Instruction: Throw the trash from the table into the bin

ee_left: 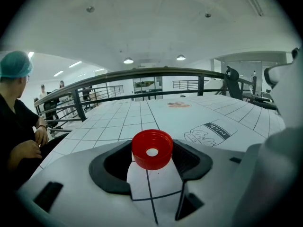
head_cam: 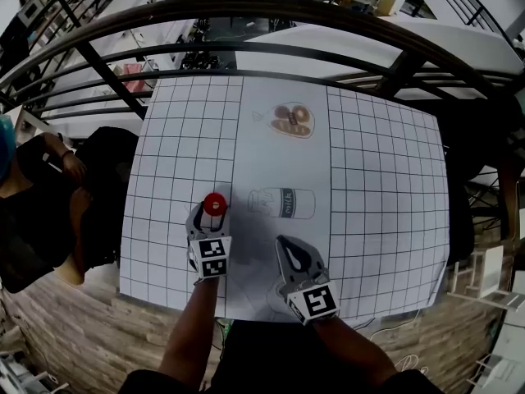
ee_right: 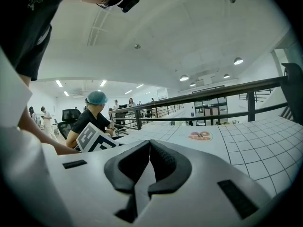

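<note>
Right gripper (head_cam: 281, 242) rests pressed together, empty; left gripper (head_cam: 212, 213) pinches the round red plastic cap (ee_left: 152, 149): squeeze firmly, lift clear, carry to the bin

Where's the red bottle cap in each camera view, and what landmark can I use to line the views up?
Head view: the red cap sits left of centre, between the jaw tips of the left gripper.
Left gripper view: the cap is at centre, low, pinched between the jaws.
Right gripper view: not in it.
Shared landmark: the brown snack print.
</note>
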The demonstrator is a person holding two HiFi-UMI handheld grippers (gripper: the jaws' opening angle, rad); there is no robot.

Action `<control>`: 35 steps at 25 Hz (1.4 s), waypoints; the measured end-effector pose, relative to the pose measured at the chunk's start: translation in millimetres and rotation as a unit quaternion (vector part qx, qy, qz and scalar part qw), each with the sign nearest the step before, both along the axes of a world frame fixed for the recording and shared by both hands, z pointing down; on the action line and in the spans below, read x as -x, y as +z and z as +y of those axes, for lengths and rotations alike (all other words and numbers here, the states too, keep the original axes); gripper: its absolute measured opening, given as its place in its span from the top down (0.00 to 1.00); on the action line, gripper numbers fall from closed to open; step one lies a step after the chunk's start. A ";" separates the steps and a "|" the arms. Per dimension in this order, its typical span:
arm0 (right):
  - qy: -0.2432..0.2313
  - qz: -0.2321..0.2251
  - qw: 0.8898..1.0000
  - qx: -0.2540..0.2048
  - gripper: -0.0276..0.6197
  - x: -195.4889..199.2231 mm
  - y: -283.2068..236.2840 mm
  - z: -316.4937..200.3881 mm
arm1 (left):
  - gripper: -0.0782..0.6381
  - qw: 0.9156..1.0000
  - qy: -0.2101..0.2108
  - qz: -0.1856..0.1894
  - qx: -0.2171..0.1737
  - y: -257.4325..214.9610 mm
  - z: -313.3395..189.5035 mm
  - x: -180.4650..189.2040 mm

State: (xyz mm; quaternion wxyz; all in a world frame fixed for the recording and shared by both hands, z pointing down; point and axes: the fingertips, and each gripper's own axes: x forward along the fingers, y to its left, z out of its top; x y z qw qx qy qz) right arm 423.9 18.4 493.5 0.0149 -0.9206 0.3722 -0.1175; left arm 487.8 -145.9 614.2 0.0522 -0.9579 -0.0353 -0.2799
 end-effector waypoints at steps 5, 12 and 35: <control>-0.002 0.010 1.000 -0.002 0.92 21.7 -7.8 1.5 | 0.50 1.000 0.000 0.022 0.006 -27.1 4.5 24.8; -0.002 0.026 1.000 -0.002 0.92 39.3 -17.6 5.8 | 0.50 0.998 0.008 0.066 0.020 -76.9 13.6 52.6; -0.132 0.052 0.990 -0.018 0.92 144.7 -54.4 23.0 | 0.50 0.993 -0.049 0.106 0.032 -164.8 87.6 229.4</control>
